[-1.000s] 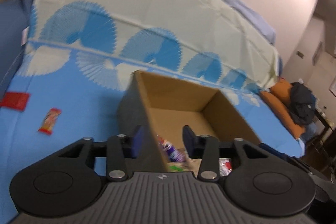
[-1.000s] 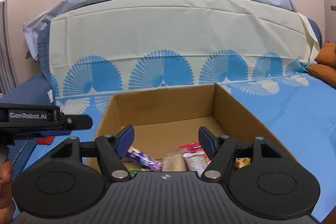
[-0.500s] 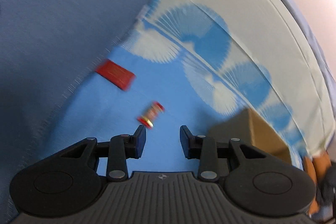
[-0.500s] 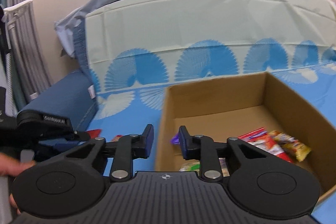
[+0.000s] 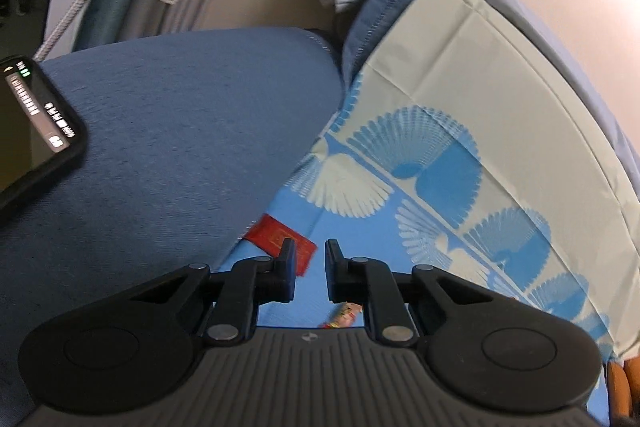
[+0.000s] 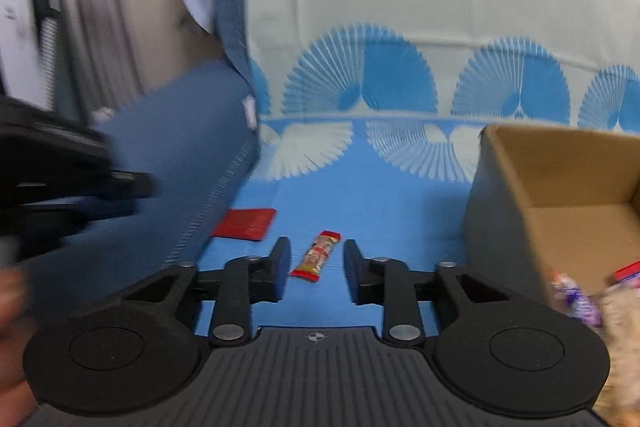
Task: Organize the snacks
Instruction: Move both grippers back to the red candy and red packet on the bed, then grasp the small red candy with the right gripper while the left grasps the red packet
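We have the right gripper [image 6: 312, 269], jaws just reopening, part open and empty, lined up on the small red snack bar [image 6: 316, 258] lying on the blue cloth [image 6: 380, 211] beside the cardboard box [image 6: 560, 187]. Left gripper [image 5: 310, 269], jaws just narrowing, holds nothing near the flat red packet [image 5: 276, 239]. Bar looks light and crinkly; we'd pinch it across the middle.

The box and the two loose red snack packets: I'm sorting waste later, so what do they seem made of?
Box: plain brown cardboard, matte, with raw cut edges. Long snack bar: probably thin plastic film, printed, with crimped ends. Flat red packet: red with a slight sheen, likely foil or plastic film; too blurred to settle.
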Motion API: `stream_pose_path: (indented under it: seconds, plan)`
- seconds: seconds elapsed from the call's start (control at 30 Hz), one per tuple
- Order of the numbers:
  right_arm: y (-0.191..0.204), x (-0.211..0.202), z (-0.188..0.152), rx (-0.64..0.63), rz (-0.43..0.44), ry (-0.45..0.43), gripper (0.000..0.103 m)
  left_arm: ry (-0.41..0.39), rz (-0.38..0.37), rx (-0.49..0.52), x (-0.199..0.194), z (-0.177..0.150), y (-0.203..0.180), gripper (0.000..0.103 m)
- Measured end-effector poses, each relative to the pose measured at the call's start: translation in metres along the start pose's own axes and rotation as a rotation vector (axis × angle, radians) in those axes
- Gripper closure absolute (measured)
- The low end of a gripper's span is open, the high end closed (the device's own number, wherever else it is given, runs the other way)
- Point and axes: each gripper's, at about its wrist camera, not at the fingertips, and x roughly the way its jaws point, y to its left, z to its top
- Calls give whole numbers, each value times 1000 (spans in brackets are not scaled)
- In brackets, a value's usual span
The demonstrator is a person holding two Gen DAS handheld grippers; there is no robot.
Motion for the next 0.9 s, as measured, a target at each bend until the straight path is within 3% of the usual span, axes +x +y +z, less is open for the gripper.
stream_pose_path:
  seconds: [0.2,0.27,0.33,0.37,0.4,0.5,0.6,0.9]
  plan:
    - [15,89,-6,-36,-53,98,44,20,10,-75,8,7,14,87]
    - [22,111,-9,-73,-77,126,45,25,9,-83,10,7,16,87]
    - [22,124,-13,-87,-118,157,52,35,3,-89,12,8,17,87]
    - [21,128,-16,-81,-130,167,69,39,-2,-93,13,8,18,87]
    - [19,129,-18,-74,-124,174,77,43,-5,-94,13,9,18,87]
    - [15,120,-21,-83,-108,164,84,51,-19,-98,14,10,19,87]
    - [12,101,-19,-95,-95,171,86,62,-37,-112,13,9,21,87]
    - [8,-15,-31,-177,20,232,86,96,-104,-80,6,7,19,87]
